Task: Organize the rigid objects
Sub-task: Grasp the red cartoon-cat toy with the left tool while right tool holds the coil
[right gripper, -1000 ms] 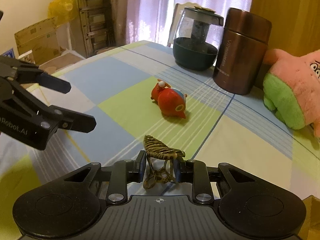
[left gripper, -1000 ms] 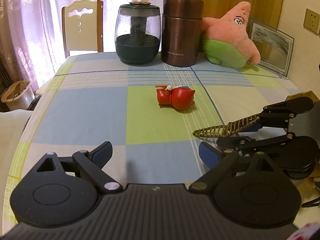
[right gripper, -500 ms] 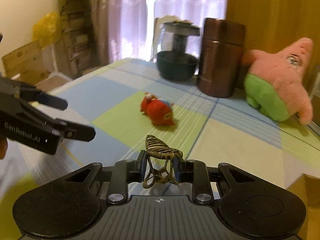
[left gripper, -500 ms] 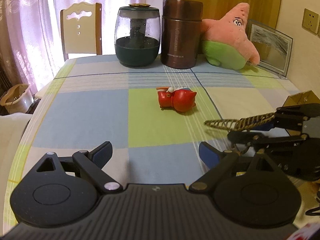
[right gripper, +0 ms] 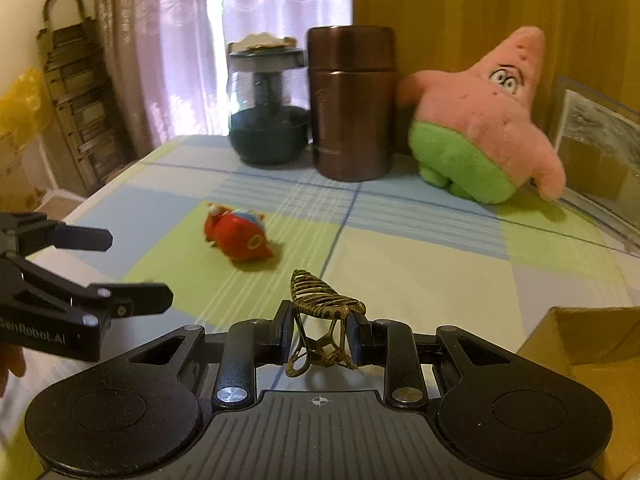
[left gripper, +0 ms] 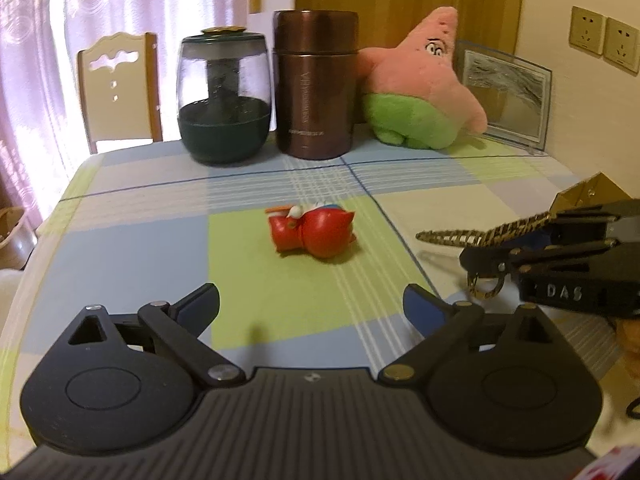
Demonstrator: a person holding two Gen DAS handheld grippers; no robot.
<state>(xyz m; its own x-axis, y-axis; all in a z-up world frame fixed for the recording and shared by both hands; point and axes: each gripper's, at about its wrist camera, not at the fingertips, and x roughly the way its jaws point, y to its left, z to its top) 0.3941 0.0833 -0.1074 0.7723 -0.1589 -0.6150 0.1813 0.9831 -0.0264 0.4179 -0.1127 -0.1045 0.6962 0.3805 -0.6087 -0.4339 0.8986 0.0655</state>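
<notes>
My right gripper (right gripper: 318, 334) is shut on a bronze hair claw clip (right gripper: 320, 316) and holds it above the checked tablecloth; it shows at the right of the left wrist view (left gripper: 516, 242), with the clip (left gripper: 480, 234) sticking out to the left. A red toy figure (left gripper: 314, 232) lies on its side on the green square at mid-table, also in the right wrist view (right gripper: 236, 238). My left gripper (left gripper: 312, 306) is open and empty, near the front of the table, short of the toy. It shows at the left of the right wrist view (right gripper: 112, 268).
A dark glass jar (left gripper: 224, 100), a brown metal flask (left gripper: 316, 84) and a pink star plush (left gripper: 420, 84) stand along the table's back. A framed picture (left gripper: 506, 100) leans at back right. A cardboard box (right gripper: 580, 340) sits at the right edge. A chair (left gripper: 118, 88) is behind.
My right gripper has carried the clip to the right and swung toward the box side; the cardboard box has come into its view. The left gripper has moved slightly forward.
</notes>
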